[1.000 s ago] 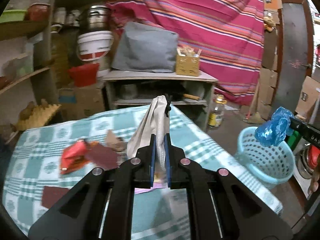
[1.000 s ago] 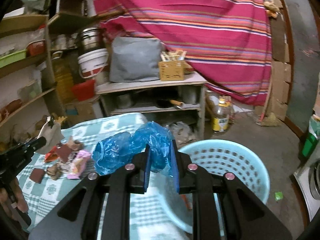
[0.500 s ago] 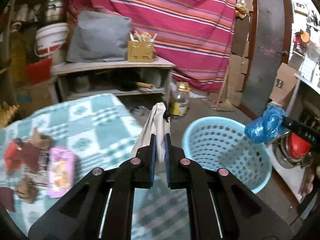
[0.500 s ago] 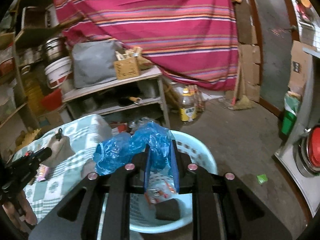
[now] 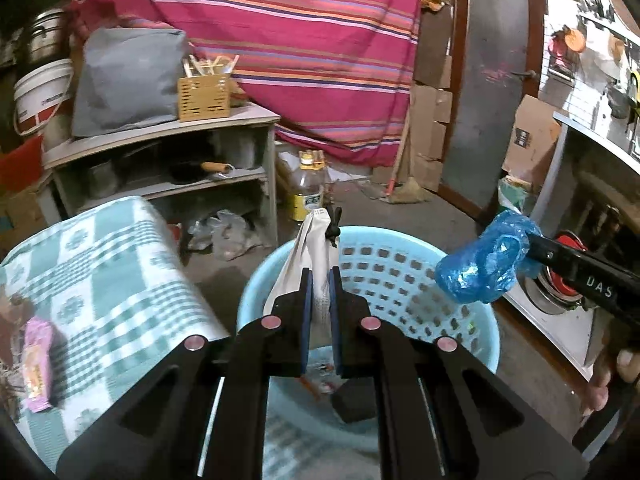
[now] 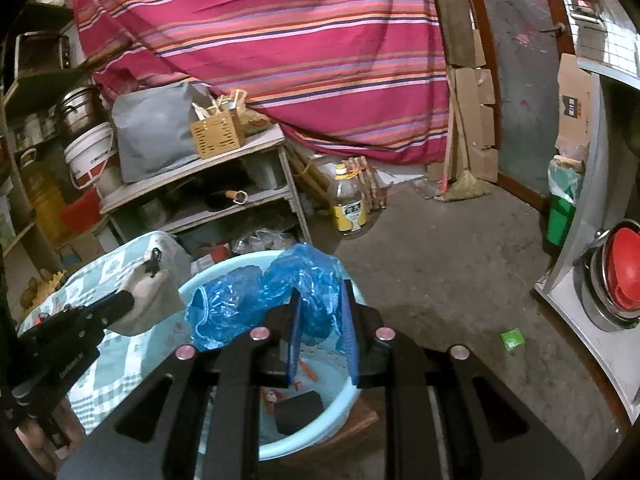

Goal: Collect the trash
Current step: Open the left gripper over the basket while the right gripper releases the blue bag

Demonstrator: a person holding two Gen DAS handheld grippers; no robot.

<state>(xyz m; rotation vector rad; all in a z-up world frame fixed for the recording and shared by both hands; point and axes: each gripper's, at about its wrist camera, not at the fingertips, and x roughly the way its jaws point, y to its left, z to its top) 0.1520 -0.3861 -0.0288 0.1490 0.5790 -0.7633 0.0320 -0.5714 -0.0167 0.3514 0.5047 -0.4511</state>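
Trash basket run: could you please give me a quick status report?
Left tongs shut on white bag. Right tongs shut on blue plastic bag. Both over light blue basket. Nothing in the way.

White bag (image 5: 316, 268) and blue plastic (image 6: 280, 300) held above light-blue basket (image 5: 400, 264).

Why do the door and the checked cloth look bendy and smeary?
Left wrist view: the fisheye lens curves the door frame near the edge, and the checked tablecloth is smeared by motion blur. Right wrist view: the same curving bends the door frame; the middle looks sharper.
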